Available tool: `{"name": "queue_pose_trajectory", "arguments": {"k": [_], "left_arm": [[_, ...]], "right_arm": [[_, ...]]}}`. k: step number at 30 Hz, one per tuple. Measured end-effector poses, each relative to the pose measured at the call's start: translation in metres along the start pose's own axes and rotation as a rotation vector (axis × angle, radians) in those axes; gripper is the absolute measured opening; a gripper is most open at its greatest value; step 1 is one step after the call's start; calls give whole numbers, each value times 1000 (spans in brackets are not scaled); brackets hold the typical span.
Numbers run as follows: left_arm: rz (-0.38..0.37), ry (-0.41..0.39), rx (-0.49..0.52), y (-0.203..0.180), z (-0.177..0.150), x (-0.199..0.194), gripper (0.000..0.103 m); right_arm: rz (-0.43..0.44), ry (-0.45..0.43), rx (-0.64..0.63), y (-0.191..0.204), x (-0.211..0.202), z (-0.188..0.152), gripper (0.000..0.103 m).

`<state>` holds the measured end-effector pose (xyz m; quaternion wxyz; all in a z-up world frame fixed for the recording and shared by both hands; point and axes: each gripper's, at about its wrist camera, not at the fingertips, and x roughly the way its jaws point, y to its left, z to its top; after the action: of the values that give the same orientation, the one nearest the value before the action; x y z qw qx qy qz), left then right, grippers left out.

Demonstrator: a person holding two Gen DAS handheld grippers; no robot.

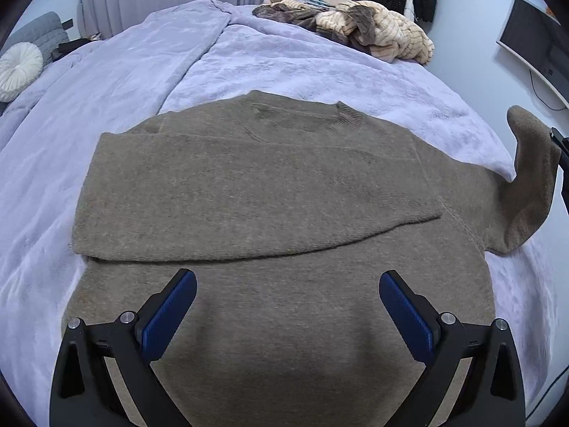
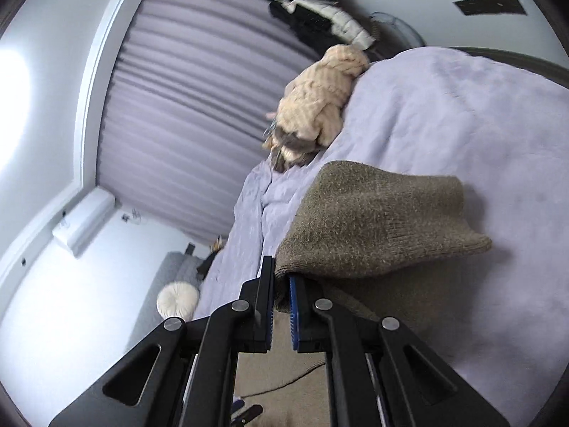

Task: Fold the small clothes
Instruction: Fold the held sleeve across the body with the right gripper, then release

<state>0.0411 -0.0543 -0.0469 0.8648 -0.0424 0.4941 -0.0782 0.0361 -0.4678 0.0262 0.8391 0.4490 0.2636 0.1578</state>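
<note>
Presently: right sleeve lifted, slip risk at the cuff.
Right gripper (image 2: 281, 306) is closed on the cuff of the brown sweater (image 1: 270, 185); the thin bite may let go, or the pull may drag the body askew on the bed (image 1: 284, 67). Left gripper (image 1: 288, 316) hovers wide open, holding nothing. Sweater lies flat, fuzzy knit, left sleeve (image 1: 249, 206) already folded across the chest.

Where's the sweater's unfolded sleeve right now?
The sleeve is lifted off the blanket at the far right of the left wrist view, pinched in the right gripper; the sweater lies flat beside it.
</note>
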Motion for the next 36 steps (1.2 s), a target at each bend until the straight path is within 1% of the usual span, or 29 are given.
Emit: {"name": "queue_pose_trajectory", "arguments": {"k": [1, 3, 6, 9, 10, 11, 12, 13, 15, 17, 19, 20, 22, 23, 25, 26, 27, 28, 29, 30, 32, 34, 36], "left_arm": [[8, -5, -17, 10, 2, 0, 103], [30, -15, -47, 29, 5, 0, 103], [61, -23, -102, 61, 7, 0, 103], [83, -23, -156, 91, 8, 2, 103], [88, -22, -166, 98, 7, 3, 103], [92, -22, -176, 106, 7, 5, 103], [92, -24, -182, 110, 7, 5, 103], [88, -27, -185, 115, 8, 6, 103], [70, -37, -184, 120, 11, 9, 103], [36, -55, -179, 120, 16, 11, 103], [-37, -77, -179, 119, 23, 15, 103], [-80, -85, -182, 118, 25, 15, 103], [-195, -95, -198, 116, 29, 18, 103], [-259, -96, -209, 117, 31, 21, 103], [-352, -89, -232, 121, 35, 26, 103], [-388, -82, -249, 124, 37, 30, 103], [-423, -70, -267, 128, 38, 33, 103], [-470, -54, -291, 134, 40, 38, 103], [-510, -44, -309, 138, 39, 39, 103], [-560, -32, -328, 142, 40, 42, 103], [-657, -15, -363, 150, 40, 47, 103], [-719, -6, -391, 155, 41, 52, 103], [-752, 3, -413, 156, 42, 57, 103]], "right_arm": [[3, 48, -49, 16, 22, -9, 8], [17, 139, -101, 38, 61, -30, 8], [0, 297, -183, 62, 128, -81, 8], [-38, 427, -213, 66, 178, -128, 8], [-68, 471, -209, 62, 195, -143, 8], [-100, 504, -199, 58, 206, -154, 11], [-137, 527, -180, 51, 215, -163, 11], [-156, 540, -160, 46, 220, -166, 13], [-172, 546, -111, 36, 221, -169, 18], [-155, 512, -55, 30, 213, -163, 33], [-185, 449, -24, 23, 203, -152, 46], [-195, 418, -7, 18, 200, -143, 47], [-211, 376, 40, 10, 199, -130, 47], [-213, 365, 67, 5, 201, -127, 47], [-207, 341, 120, -6, 205, -119, 47], [-203, 338, 133, -8, 209, -117, 44], [-188, 344, 141, -8, 216, -116, 37], [-170, 362, 130, -4, 224, -117, 17], [-151, 378, 100, 5, 231, -118, 14], [-126, 399, 47, 18, 236, -119, 13], [-65, 468, -90, 52, 246, -135, 12], [-31, 545, -214, 78, 253, -156, 12], [-35, 613, -299, 92, 259, -178, 12]]}}
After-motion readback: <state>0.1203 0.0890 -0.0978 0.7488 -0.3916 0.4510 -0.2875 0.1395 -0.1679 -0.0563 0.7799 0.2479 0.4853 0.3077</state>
